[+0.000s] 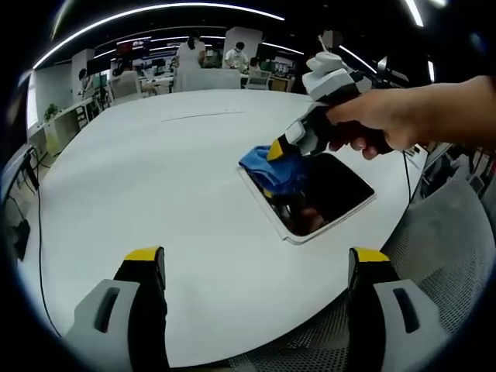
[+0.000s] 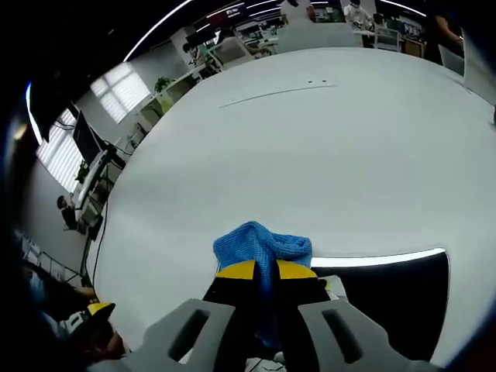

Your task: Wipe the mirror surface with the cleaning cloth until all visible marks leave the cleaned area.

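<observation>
Your right gripper (image 1: 273, 149) pinches the cloth (image 1: 267, 172) at the mirror (image 1: 325, 198) edge, left gripper (image 1: 256, 267) wide; press unevenly and the mirror may slide across the tabletop (image 1: 155, 178).

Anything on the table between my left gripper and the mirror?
No. In the left gripper view, bare white table runs from the left gripper to the mirror, where the right gripper holds the blue cloth.

The wide white round table (image 1: 155, 178) lies bare around the dark rectangular white-framed mirror (image 1: 333, 198), where the right gripper (image 1: 273, 151) presses a blue cloth (image 1: 267, 167).
</observation>
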`<action>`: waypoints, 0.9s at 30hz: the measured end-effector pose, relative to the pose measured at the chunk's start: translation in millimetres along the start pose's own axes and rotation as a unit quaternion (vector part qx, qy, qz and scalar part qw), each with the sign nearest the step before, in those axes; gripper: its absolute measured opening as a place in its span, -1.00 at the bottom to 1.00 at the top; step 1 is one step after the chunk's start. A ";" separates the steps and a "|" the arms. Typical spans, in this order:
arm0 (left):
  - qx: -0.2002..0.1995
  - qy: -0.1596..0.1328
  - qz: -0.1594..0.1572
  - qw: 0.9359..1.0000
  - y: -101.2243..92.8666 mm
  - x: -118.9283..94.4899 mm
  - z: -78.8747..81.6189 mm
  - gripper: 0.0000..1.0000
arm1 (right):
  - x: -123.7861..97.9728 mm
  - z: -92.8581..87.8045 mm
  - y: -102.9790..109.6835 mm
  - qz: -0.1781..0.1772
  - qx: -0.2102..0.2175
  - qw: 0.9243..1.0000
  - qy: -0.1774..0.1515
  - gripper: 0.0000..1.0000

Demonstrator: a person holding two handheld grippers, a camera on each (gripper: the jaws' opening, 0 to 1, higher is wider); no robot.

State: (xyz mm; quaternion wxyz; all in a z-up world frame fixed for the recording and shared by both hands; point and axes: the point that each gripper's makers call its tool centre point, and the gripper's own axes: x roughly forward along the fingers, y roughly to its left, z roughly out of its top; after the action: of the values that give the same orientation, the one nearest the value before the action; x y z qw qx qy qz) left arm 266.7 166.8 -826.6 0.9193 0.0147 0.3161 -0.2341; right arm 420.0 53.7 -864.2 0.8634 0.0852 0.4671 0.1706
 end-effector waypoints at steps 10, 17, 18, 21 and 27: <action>0.002 -0.003 -0.001 1.000 1.5 0.3 0.2 0.93 | -0.6 -0.3 -0.5 -0.001 -0.007 1.000 -0.001 -0.96; -0.002 -0.002 0.002 1.000 2.0 -1.3 0.3 0.94 | -3.5 -4.3 2.0 0.000 -0.017 1.000 0.002 -0.97; 0.000 -0.001 0.002 1.000 1.8 -1.4 0.0 0.94 | -3.6 -5.1 2.4 0.000 -0.018 1.000 0.003 -0.97; 0.002 -0.001 0.001 1.000 1.7 -0.9 -0.5 0.94 | -5.1 -8.1 3.8 -0.001 -0.020 1.000 0.004 -0.97; 0.002 -0.001 0.003 1.000 1.3 -1.9 0.0 0.94 | -9.1 -14.1 5.0 0.000 -0.020 1.000 0.004 -0.97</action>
State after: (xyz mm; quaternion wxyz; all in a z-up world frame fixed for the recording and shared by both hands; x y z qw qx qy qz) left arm 266.0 168.7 -825.6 0.9201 0.0176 0.3149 -0.2325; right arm 402.6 54.7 -863.2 0.8632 0.0670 0.4666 0.1805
